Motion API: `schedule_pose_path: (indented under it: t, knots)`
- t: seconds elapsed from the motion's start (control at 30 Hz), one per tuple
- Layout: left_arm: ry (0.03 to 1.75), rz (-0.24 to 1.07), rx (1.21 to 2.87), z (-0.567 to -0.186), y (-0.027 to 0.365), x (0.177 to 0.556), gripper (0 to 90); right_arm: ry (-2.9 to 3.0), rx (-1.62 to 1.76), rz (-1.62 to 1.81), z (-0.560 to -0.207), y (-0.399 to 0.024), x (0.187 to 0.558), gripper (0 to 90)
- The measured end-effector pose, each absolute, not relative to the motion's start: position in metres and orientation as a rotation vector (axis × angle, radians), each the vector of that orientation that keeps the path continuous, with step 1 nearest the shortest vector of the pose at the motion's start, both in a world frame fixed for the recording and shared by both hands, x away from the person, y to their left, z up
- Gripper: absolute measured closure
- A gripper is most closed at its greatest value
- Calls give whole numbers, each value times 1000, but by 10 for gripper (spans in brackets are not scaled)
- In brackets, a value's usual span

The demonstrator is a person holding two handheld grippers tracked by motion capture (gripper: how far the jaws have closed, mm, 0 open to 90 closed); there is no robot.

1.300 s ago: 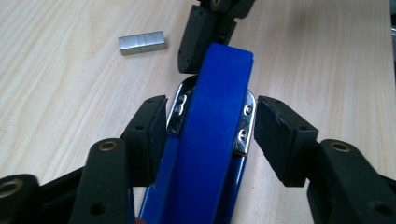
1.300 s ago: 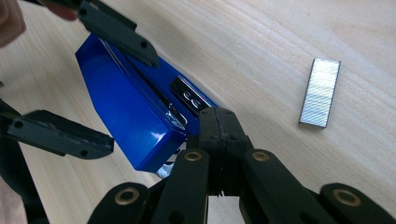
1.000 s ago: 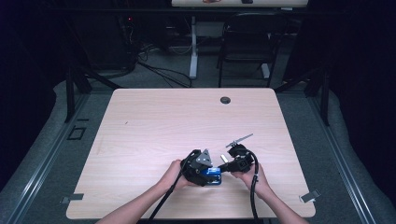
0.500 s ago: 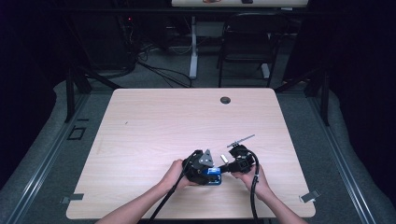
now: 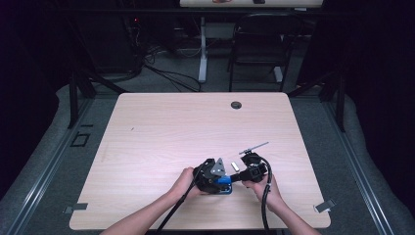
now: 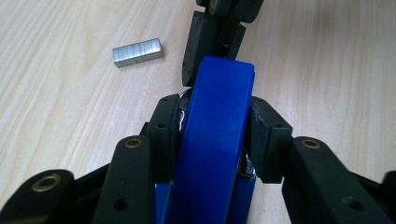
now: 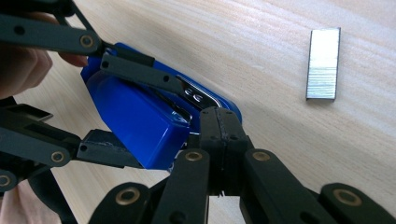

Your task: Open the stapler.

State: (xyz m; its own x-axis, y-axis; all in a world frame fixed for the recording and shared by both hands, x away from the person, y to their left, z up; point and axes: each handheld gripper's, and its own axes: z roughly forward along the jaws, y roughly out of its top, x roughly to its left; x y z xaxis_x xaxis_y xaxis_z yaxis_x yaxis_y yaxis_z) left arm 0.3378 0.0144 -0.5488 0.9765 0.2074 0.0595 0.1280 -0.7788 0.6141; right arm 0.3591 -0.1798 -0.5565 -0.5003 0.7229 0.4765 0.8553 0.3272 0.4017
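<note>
The pale wooden tabletop (image 5: 161, 147) carries everything near its front edge; the left gripper (image 6: 212, 133), whose jaws have just been closing, pinches the blue stapler (image 6: 215, 140) by both sides; the right gripper (image 7: 219, 126), jaws pressed together, touches the stapler's front end; a strip of staples (image 6: 138, 52) lies just beside, apart.

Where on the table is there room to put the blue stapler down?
The wide bare stretch of table between the round hole and the hands is free, as is the left side. It is crowded near the front edge, where the left gripper, right gripper, blue stapler and staple strip sit together.
</note>
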Motion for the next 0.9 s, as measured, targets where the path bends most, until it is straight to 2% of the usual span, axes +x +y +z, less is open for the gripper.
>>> schedule_pose_path:
  t: [0.13, 0.37, 0.43, 0.8, 0.9]
  knots:
    - [201, 144, 2451, -553, 17, 337, 661, -2418, -1477, -820, -566, -177, 358, 900]
    - [184, 122, 2431, -551, 21, 339, 662, -2332, -1479, -869, -556, -178, 356, 900]
    - [188, 152, 2443, -551, 21, 338, 662, -2299, -1489, -866, -557, -180, 355, 900]
    - [141, 131, 2421, -551, 22, 340, 663, -2243, -1561, -803, -570, -184, 352, 900]
    - [150, 134, 2414, -552, 23, 341, 663, -2240, -1557, -865, -562, -181, 351, 900]
